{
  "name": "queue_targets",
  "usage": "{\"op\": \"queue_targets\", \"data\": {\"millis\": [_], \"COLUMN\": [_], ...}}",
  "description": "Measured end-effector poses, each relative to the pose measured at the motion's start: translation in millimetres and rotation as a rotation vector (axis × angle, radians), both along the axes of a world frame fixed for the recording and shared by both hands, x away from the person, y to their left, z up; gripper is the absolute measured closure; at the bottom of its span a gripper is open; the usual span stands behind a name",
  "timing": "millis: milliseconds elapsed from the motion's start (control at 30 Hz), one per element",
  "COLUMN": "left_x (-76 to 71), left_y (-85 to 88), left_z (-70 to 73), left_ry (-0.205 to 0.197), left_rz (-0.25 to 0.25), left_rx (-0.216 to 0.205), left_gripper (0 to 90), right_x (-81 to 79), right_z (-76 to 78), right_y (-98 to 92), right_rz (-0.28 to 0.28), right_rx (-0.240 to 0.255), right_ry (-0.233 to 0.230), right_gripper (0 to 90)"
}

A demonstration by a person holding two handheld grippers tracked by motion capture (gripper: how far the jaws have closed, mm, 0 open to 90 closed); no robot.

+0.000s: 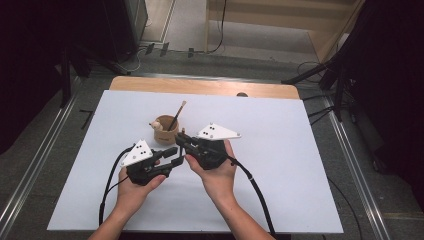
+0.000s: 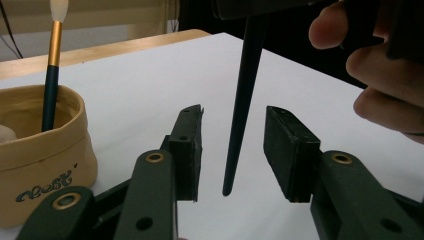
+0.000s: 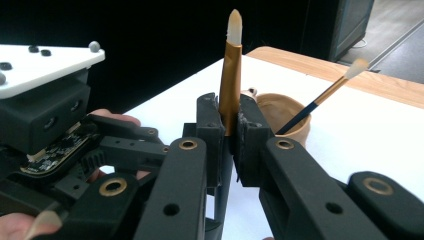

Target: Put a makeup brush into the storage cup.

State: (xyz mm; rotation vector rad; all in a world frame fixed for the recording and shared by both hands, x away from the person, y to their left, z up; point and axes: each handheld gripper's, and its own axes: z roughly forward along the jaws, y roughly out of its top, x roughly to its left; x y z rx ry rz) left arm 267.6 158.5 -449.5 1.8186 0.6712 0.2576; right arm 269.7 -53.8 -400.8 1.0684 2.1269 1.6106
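Observation:
My right gripper [image 3: 230, 135] is shut on a brush [image 3: 230, 85] at its gold ferrule. The pale tip points up and the dark handle [image 2: 242, 100] hangs down. That handle sits between the jaws of my left gripper [image 2: 232, 145], which stand apart with a gap on each side, so neither pad [image 2: 187, 150] touches it. In the high view the left gripper [image 1: 175, 155] and right gripper [image 1: 181, 140] meet near the middle of the table, just in front of a tan fabric cup [image 1: 165, 131]. A second brush [image 1: 176, 116] leans in the cup.
A white sheet [image 1: 280, 165] covers the table, with a wooden strip [image 1: 200, 86] along its far edge. The cup [image 2: 45, 150] stands close to the left jaw. The right hand's fingers [image 2: 385, 100] are close above the right jaw. Cables trail off the near edge.

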Motion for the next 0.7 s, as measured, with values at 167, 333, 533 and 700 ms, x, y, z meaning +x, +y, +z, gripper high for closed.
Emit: {"op": "queue_targets", "data": {"millis": [167,333,533,700], "left_x": [0.7,1.7,-0.2,0.5], "left_y": [-0.8,-1.4,-2.9,-1.6], "left_z": [0.3,0.6,2.6,1.4], "left_ry": [0.007,0.01,-0.017,-0.018], "left_rz": [0.005,-0.005,-0.032,-0.03], "left_rx": [-0.004,-0.011,0.02,0.019], "left_gripper": [64.4,73.3,85.2,85.3], "right_x": [-0.6,-1.3,-3.1,-3.2], "right_z": [-1.9,-3.4,-3.5,3.5], "right_y": [5.1,8.8,8.7,0.8], "right_rz": [0.016,0.032,0.051,0.021], "right_rx": [-0.015,-0.029,-0.005,0.029], "right_ry": [-0.001,-0.001,-0.026,-0.026], "right_gripper": [84.5,84.5,69.0,13.9]}}
